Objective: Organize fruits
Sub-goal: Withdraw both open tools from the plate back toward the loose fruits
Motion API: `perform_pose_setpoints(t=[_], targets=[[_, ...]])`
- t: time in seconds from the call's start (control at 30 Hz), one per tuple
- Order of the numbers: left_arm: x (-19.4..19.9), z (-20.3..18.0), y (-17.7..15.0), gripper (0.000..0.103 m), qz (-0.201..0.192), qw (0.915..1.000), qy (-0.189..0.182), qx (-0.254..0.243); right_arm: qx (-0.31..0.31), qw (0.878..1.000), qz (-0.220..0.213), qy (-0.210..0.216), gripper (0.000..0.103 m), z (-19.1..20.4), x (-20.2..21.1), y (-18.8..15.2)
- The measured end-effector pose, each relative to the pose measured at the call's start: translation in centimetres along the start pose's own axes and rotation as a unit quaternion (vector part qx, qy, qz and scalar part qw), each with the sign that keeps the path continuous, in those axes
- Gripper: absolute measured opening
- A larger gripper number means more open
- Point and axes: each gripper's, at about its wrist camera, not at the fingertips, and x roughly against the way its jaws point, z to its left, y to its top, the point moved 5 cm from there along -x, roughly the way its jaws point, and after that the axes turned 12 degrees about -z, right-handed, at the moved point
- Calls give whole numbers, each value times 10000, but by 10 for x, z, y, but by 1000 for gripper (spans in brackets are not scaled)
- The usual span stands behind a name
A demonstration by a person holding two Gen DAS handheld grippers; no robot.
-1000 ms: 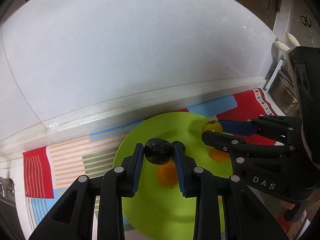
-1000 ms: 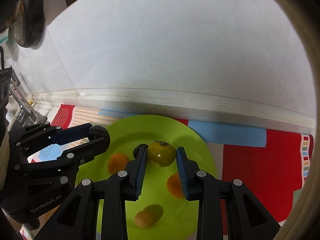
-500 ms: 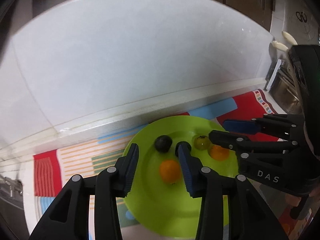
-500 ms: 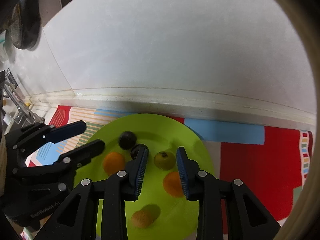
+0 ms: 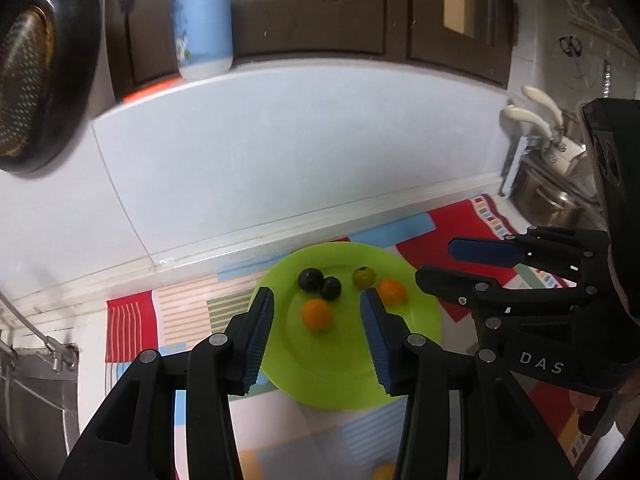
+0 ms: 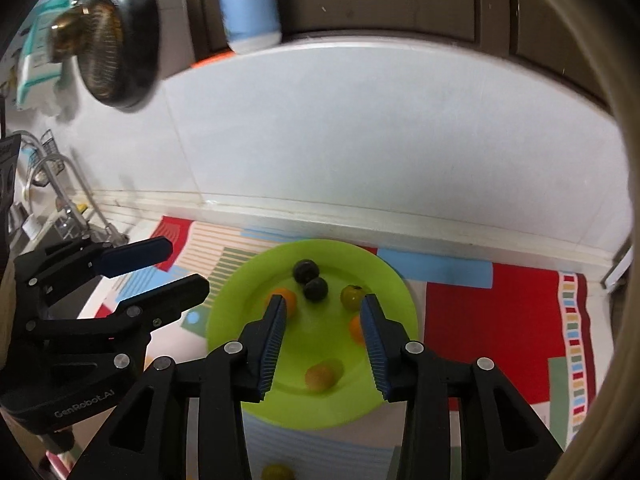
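A lime-green plate [image 5: 344, 376] [image 6: 320, 408] lies on a patterned mat. On it rest two dark plums [image 5: 310, 279] [image 6: 305, 270], a yellow-green fruit [image 5: 364, 277] [image 6: 352, 296], two oranges [image 5: 316, 315] [image 6: 286, 298] and a tan fruit [image 6: 320, 376]. My left gripper [image 5: 316, 296] [image 6: 188, 264] hovers above the plate's near left side. Its jaws are opening, with nothing between them. My right gripper [image 6: 323, 300] [image 5: 436, 262] hangs over the plate's right side. Its jaws are opening too, and they are empty.
A colourful mat [image 6: 480, 312] covers the counter under a white tiled wall. A small yellow fruit [image 6: 276, 472] lies off the plate near the front edge. A blue bottle [image 5: 202, 20] stands on the ledge above and a black pan [image 5: 36, 72] hangs left. A tap [image 6: 52, 168] is far left.
The left gripper let go of a dark plum and the right let go of the yellow-green fruit, both now on the plate. Both grippers rose, drew back and widened.
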Motion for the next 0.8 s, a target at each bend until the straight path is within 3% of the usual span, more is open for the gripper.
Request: perform_pose_setpoints(t=[0.33,0.8], targets=[[48,-12,-12,48,-132,9999,-24,-12,69,9999,-118,-56,39,16,49,-15],[113,-30,-35,53,-488,9986,-15,-190,-447,9947,-338,-864,39,12,122,-56]])
